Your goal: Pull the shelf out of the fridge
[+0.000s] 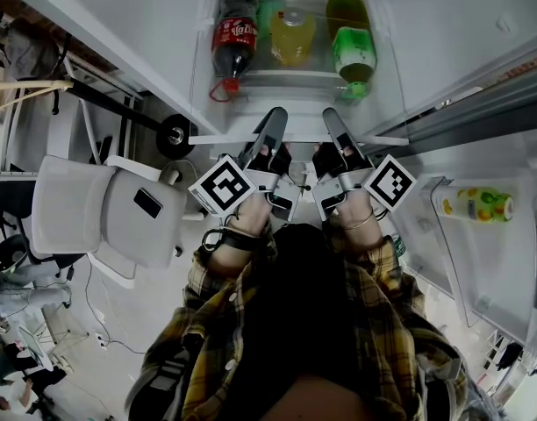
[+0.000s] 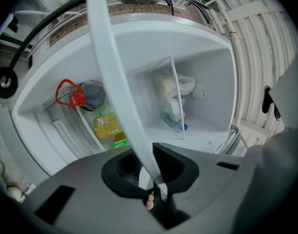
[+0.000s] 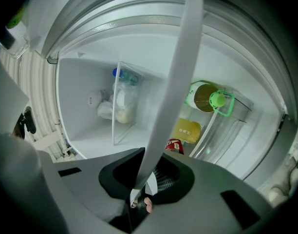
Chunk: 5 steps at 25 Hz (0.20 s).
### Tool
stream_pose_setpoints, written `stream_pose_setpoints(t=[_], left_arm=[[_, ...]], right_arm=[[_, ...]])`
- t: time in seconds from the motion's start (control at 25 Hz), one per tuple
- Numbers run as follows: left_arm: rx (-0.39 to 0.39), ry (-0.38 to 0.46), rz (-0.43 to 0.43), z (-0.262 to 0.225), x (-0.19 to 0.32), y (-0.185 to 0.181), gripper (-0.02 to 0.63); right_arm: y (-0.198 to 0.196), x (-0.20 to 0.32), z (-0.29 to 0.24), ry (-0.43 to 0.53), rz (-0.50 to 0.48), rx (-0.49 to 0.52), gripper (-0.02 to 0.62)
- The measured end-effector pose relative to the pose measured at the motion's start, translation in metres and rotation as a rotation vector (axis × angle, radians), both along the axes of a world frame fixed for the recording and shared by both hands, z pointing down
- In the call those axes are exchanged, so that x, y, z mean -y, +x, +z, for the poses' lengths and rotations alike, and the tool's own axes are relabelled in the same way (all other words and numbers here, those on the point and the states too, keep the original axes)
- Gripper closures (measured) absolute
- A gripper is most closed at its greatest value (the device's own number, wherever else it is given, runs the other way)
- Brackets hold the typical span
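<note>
The shelf's white front edge [image 1: 384, 139] runs side to side across the open fridge [image 1: 444, 33], just above the drawer holding a cola bottle [image 1: 233, 38]. It lies crosswise to both tools, so I judge the pull should come straight back toward the person. The left gripper [image 1: 273, 119] and right gripper [image 1: 332, 119] sit side by side near the middle of the edge, equally placed. Each gripper's fingers are nearly closed, pinching that thin edge [image 2: 115, 82] [image 3: 180, 72] between them.
</note>
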<state>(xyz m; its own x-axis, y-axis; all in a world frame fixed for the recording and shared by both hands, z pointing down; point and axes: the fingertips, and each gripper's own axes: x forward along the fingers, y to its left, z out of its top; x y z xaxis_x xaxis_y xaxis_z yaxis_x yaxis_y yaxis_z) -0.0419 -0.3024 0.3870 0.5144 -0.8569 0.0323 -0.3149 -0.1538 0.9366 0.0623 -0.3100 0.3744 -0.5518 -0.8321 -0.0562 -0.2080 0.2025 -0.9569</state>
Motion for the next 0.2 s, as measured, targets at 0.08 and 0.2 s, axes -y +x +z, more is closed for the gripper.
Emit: stream_pose_setpoints(t=[0.08,0.2], left_arm=[[-0.014,0.029,0.007,-0.0054,0.0013,0.0022,0.551],[-0.008,0.012,0.005,-0.0026,-0.0007,0.0014,0.551]], right_arm=[[0.0000,-0.0002,-0.0003,0.001,-0.001,0.001,0.546],[-0.0003,-0.0016,-0.0007,0.000,-0.001,0.004,0.546]])
